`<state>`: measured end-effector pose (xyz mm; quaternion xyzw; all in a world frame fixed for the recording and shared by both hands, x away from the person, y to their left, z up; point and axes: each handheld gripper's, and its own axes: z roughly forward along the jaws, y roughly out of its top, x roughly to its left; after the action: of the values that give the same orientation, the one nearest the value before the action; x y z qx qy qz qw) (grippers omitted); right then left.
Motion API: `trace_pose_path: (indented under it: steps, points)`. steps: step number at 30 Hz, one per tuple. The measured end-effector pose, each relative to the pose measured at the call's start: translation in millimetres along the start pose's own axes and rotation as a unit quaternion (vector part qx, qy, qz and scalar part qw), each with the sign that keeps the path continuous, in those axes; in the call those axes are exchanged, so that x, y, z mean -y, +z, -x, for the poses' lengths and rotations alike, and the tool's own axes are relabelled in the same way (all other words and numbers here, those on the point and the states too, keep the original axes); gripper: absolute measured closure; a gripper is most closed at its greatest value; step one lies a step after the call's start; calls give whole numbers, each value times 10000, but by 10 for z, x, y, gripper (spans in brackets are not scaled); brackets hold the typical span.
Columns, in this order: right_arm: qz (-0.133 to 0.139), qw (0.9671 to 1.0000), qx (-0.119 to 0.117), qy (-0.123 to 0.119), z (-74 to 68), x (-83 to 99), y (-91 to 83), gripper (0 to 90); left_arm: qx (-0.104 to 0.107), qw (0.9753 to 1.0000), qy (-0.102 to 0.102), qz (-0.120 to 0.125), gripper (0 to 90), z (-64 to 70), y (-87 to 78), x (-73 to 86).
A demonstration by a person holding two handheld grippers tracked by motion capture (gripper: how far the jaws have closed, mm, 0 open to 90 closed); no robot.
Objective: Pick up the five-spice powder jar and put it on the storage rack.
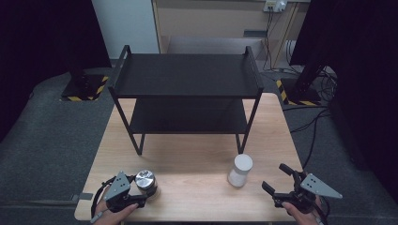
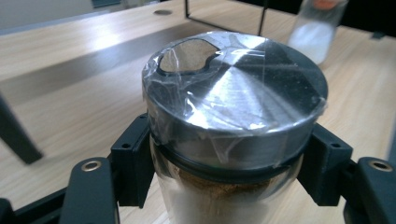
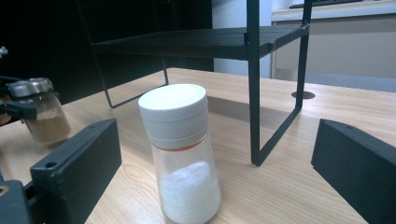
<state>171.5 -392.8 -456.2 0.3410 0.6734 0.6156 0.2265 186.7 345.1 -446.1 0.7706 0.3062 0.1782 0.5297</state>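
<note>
A glass jar of brown powder with a film-wrapped silver lid stands at the table's front left. My left gripper is shut on it, and in the left gripper view its jaws press both sides just below the lid. A white-lidded shaker holding white powder stands at the front right. My right gripper is open just right of it. In the right gripper view the shaker stands upright ahead of the wide-apart jaws, nearer the left one and untouched. The brown jar shows far left there.
A black two-tier metal shelf stands on the far half of the wooden table, both tiers bare. Its front leg rises right behind the shaker. Cables and dark floor lie beyond the table's right edge.
</note>
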Motion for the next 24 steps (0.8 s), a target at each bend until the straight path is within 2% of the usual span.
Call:
trace_pose_path:
  steps: [4, 5, 7, 8, 11, 15, 20, 23, 24]
  points:
    - [-16, 10000, -46, 0, 6, 3, 10, 22, 145, 9998, 134, 0, 299, 5, -8, -120]
    - [-19, 10000, -59, -8, 6, 2, 12, 22, 293, 9994, 148, 51, 299, 1, -9, -179]
    - [-25, 10000, -70, -4, 3, -4, 13, 22, 366, 9992, 175, 54, 299, -1, -9, -215]
    - [-8, 10000, -89, -13, 3, -7, 12, 23, 493, 9984, 278, 26, 299, -2, -8, -298]
    - [2, 9999, -115, -9, 5, -16, 8, 23, 570, 9975, 408, 0, 299, 8, -16, -421]
    - [0, 9999, -145, 6, 13, -13, 9, 23, 736, 9962, 458, 38, 299, -29, -47, -522]
    - [0, 9998, -186, -5, 14, -19, 13, 24, 962, 9934, 624, 41, 299, -89, -99, -753]
    - [3, 9998, -192, 0, 10, -21, 13, 24, 1016, 9925, 677, 36, 299, -104, -111, -833]
    - [4, 9998, -194, 1, 8, -21, 13, 24, 1056, 9918, 726, 20, 299, -115, -118, -915]
